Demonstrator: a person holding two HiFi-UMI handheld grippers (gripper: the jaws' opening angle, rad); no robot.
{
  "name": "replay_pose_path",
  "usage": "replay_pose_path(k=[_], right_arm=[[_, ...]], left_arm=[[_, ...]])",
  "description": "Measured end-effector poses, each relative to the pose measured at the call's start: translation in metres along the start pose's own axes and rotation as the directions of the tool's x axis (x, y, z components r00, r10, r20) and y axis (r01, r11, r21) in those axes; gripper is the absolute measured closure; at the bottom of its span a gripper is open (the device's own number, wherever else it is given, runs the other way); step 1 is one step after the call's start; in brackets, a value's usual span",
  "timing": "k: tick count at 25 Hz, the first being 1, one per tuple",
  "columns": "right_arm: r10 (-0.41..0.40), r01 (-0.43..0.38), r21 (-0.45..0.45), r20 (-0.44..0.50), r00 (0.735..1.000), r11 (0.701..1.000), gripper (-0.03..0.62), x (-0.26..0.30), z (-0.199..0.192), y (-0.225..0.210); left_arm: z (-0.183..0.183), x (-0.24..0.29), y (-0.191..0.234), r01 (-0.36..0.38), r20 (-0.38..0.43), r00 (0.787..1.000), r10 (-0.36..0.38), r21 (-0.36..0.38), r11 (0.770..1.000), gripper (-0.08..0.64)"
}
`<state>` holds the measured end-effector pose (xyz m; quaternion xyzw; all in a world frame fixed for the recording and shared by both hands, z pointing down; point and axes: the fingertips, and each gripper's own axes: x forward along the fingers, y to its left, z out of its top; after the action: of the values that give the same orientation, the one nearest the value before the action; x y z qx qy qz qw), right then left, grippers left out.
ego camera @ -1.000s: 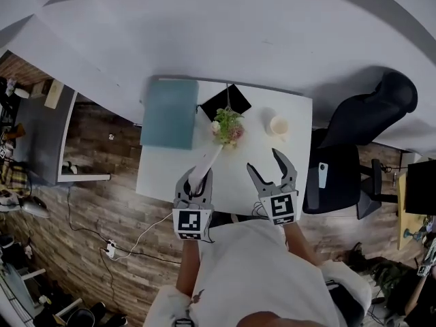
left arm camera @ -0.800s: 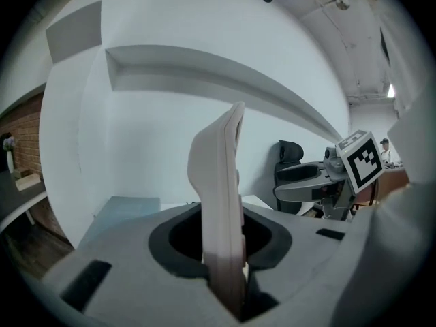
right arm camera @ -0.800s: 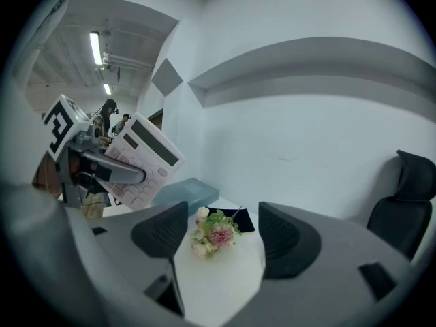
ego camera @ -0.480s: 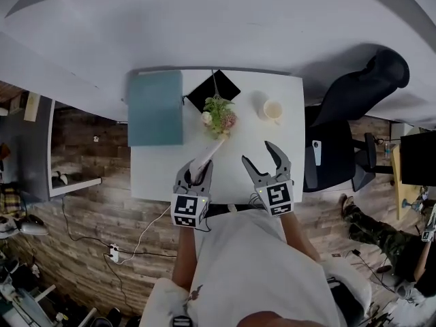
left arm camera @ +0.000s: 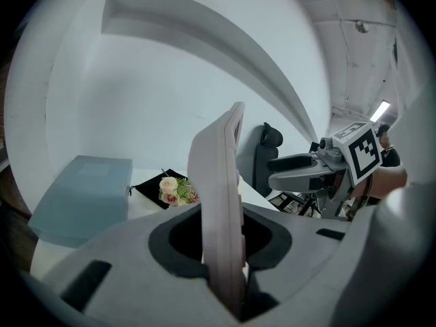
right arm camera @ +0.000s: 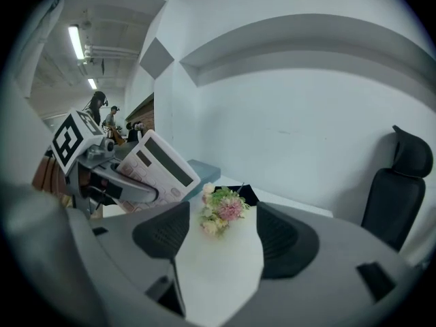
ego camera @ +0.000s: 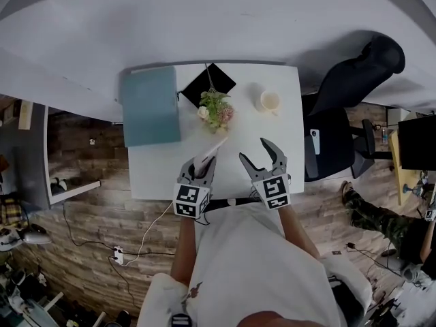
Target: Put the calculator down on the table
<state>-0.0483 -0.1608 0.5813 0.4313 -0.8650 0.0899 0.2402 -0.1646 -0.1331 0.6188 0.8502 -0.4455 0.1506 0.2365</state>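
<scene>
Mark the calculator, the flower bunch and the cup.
calculator (right arm camera: 158, 171), right gripper view, on its keyed face.
flower bunch (ego camera: 216, 109), head view, on the blooms.
cup (ego camera: 270, 101), head view, on its open top.

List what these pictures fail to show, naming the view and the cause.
1. Calculator keys: left gripper view shows it edge-on; right gripper view, too small to read.
2. Its lower end: head view, hidden by the left gripper.
3. Cup contents: head view, too small.
4. Black item: head view, partly behind the flowers.
</scene>
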Motion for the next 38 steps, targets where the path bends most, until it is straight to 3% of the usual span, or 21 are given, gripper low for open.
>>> replay_pose_path(k=[14,26,38], right_arm=[[0.01,-0.008,0.02,-0.109,0.994,1.0,0.284,0.012,-0.045,0.002],[0.067,-0.063,0.031,-0.179,0.982,0.998,0.291,0.031,-0.072,0.008],[0.091,-0.087,0.025,-0.256,0.962,0.996,0.304,0.036,-0.098,0.012]], left_arm=[[-0.042,0.033,-0.001,0.054,-0.111,0.992,-0.063,-0.079,0.995,0.468],[-0.066,0.057,0.005,0.061,-0.171,0.981,-0.087,-0.153,0.986,0.468],[-0.096,0.076,0.006,0.075,-0.244,0.961,-0.13,-0.221,0.972,0.466]])
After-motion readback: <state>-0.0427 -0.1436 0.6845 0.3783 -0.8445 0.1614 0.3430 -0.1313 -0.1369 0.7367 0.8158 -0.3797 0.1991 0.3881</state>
